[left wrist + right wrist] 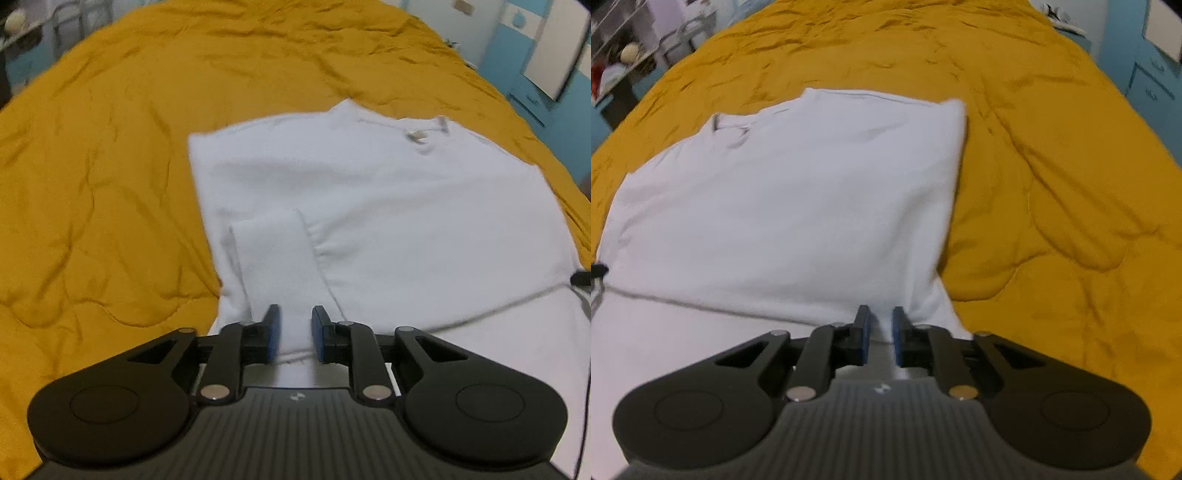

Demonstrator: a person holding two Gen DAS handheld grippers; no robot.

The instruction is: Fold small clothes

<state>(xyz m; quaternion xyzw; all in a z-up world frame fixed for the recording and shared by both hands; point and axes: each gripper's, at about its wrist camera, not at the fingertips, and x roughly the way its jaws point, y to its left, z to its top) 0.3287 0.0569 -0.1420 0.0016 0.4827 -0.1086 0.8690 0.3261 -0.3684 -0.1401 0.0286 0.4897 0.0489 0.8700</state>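
Shirt: the white shirt [369, 206] lay partly folded on the mustard quilt [92, 166] covering the bed.
Left gripper [295, 334]: closed on the shirt's near hem, seemingly.
Right gripper [881, 334]: pinched the hem too.

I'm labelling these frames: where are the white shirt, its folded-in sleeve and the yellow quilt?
white shirt [783, 192]: right wrist view, middle of the body.
folded-in sleeve [273, 258]: left wrist view, middle of the sleeve.
yellow quilt [103, 177]: left wrist view, bare wrinkled area.

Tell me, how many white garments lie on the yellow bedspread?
1: a white shirt, partly folded, on the bedspread, with the left gripper and right gripper at its near edge.
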